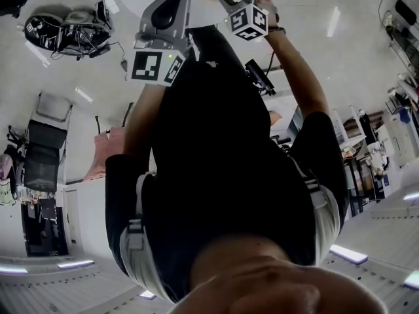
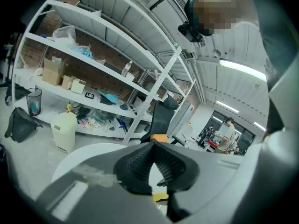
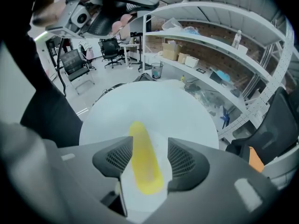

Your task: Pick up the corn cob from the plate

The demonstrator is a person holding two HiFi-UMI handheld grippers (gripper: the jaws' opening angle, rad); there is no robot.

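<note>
Right gripper (image 3: 152,157) hangs with its jaws apart, straddling the corn cob (image 3: 142,164), which lies lengthwise between the pads on the white plate (image 3: 140,204). I see the left-hand pad nearer the cob than the other. If I close from here, that pad could touch first and roll the rounded cob sideways, or squeeze it out forward. Dipping too low could catch the plate and skid it across the round worktop (image 3: 187,111). Left gripper (image 2: 153,160) has its tips together on nothing, well aside.
</note>
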